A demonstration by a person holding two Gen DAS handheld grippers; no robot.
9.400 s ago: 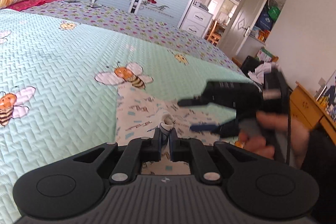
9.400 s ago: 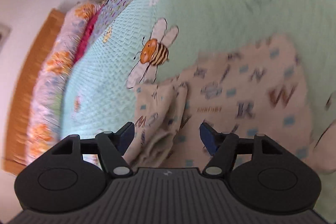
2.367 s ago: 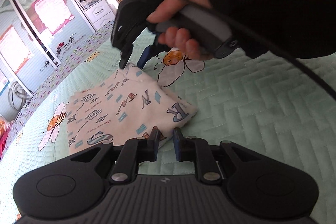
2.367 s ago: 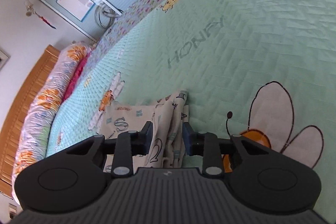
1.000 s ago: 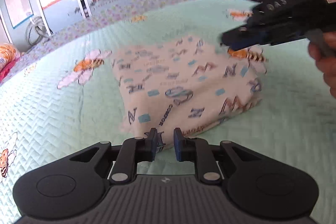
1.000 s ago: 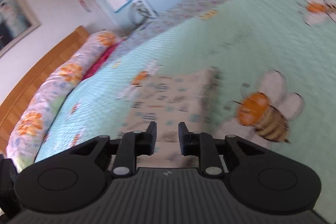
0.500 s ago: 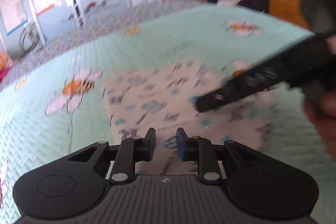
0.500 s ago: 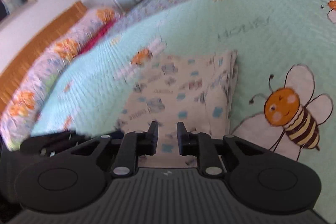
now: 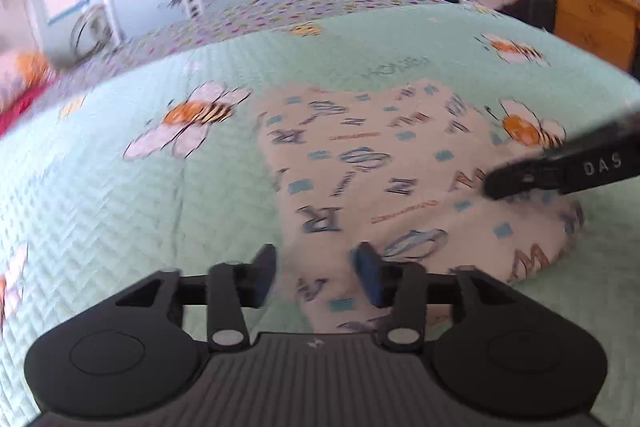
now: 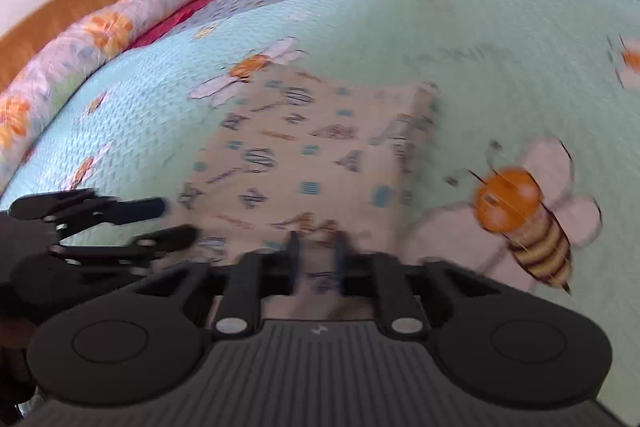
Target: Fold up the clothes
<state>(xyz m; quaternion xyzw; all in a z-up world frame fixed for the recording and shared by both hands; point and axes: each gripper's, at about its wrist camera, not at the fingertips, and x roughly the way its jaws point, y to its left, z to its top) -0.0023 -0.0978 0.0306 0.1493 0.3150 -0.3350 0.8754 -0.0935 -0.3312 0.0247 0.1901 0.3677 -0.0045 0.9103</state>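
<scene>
The left gripper point(image 9: 316, 277) has its jaws parted and opening, nothing pinched between them; the near left corner of the folded garment point(image 9: 404, 183) lies under the gap, and whether the fingertips touch the cloth cannot be told; in the right wrist view the same left gripper point(image 10: 176, 223) shows at the left edge with its two fingers apart, just beside the garment's edge. The right gripper point(image 10: 316, 251) has its jaws drawn close together over the near edge of the folded garment point(image 10: 312, 155); the picture is blurred there, so a pinch of cloth between them cannot be made out; from the left wrist view the right gripper point(image 9: 496, 187) reaches in from the right, its dark tip over the garment's right side. The garment, cream with printed letters and small blue squares, lies flat as a rough rectangle on the mint green quilt point(image 9: 120, 211); printed bees point(image 10: 524, 223) sit near it; pillows point(image 10: 92, 27) line the headboard.
</scene>
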